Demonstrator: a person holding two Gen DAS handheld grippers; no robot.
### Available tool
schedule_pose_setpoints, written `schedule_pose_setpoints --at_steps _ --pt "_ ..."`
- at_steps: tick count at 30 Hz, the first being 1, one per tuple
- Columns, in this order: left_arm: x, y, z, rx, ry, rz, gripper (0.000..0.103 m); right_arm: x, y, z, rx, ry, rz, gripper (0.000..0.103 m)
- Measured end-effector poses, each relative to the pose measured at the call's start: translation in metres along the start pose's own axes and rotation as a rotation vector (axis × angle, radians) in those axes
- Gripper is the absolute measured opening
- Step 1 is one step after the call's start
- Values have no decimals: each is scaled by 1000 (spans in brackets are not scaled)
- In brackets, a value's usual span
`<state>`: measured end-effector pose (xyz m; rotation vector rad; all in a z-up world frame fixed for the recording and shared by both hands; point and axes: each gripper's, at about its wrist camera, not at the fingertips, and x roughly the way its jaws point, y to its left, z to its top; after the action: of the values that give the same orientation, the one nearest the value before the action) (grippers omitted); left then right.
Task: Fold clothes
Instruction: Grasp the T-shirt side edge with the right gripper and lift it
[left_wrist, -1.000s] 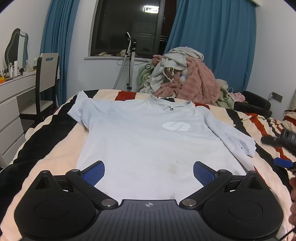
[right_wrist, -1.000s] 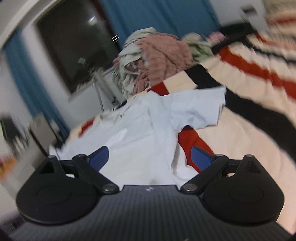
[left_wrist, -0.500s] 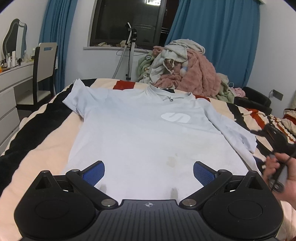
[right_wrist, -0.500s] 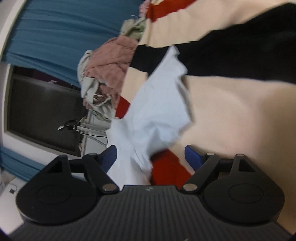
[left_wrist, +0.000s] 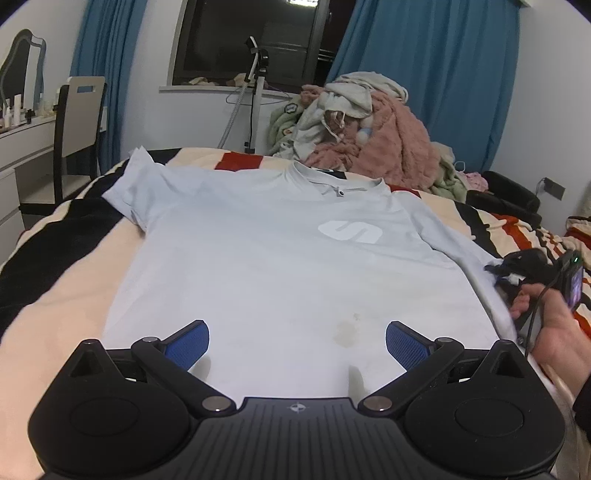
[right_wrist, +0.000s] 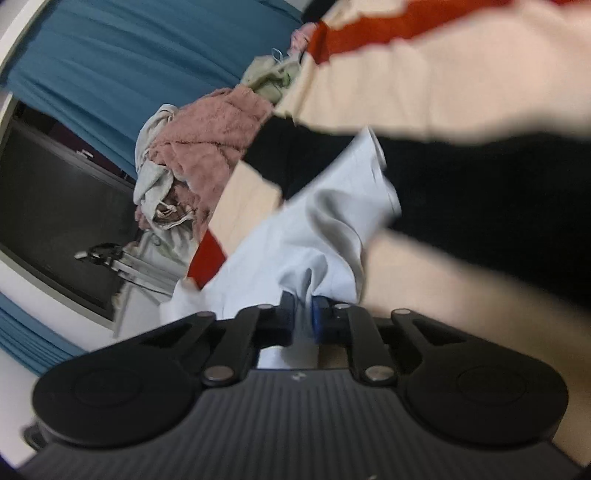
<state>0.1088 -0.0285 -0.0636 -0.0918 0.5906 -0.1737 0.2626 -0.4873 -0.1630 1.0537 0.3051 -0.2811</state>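
Right now I am pinching the sleeve (right_wrist: 325, 229) of the pale blue T-shirt (left_wrist: 288, 266) with my right claw (right_wrist: 303, 317); its blue pads are closed tight on a bunched ridge of the fabric at the lower middle of the right wrist frame, because the sleeve has to come inward before the body can be folded. The shirt is lying face up and spread flat across the striped bed (left_wrist: 66, 258), collar toward the top of the left wrist frame, so that its edges are easy to reach. My left claw (left_wrist: 297, 341) is hovering over the hem at the bottom of that frame with its pads spread wide apart and nothing between them, I judge so it is ready to pin or take the lower edge. A heap of unfolded clothes (left_wrist: 369, 129) is waiting at the upper right, apart from the shirt.
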Motion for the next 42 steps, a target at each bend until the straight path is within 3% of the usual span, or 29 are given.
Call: schedule_pose_setpoints --at_steps 3,5,7,9,11,14,15,20,25,31,34,36,37,40,42 --pt "4 1 1 -7 -3 -5 103 -2 14 29 -175 -73 -53 10" --pt "7 4 2 -17 -2 -5 103 1 16 44 -263 -73 -94 10" --pt "10 7 2 -36 5 -9 103 3 5 53 -269 -69 -90 12" --pt "13 10 3 -63 18 -16 103 5 -14 56 -153 -44 -7 17" --pt "15 13 4 -77 23 -19 103 8 -31 55 -12 10 62 50" --pt "13 15 4 -92 21 -17 103 1 -31 47 32 26 165 79" --pt "11 15 4 -98 20 -18 103 1 -27 44 27 44 173 83" --pt "5 17 4 -120 16 -33 103 8 -11 26 83 217 106 83" --pt "4 16 3 -127 22 -34 103 12 -6 14 36 126 58 84" --pt "7 15 1 -147 23 -28 103 43 -10 22 -14 -27 142 85" --pt "16 13 1 -158 23 -23 103 71 1 38 -59 -42 130 87" --pt "25 13 1 -170 32 -20 103 88 7 47 -88 -22 109 86" --pt "30 13 1 -178 38 -18 103 93 8 51 -94 -14 106 79" --pt "45 16 3 -210 62 -16 103 97 14 62 -122 31 56 8" --pt "49 19 8 -214 65 -19 103 88 25 70 -183 13 18 8"
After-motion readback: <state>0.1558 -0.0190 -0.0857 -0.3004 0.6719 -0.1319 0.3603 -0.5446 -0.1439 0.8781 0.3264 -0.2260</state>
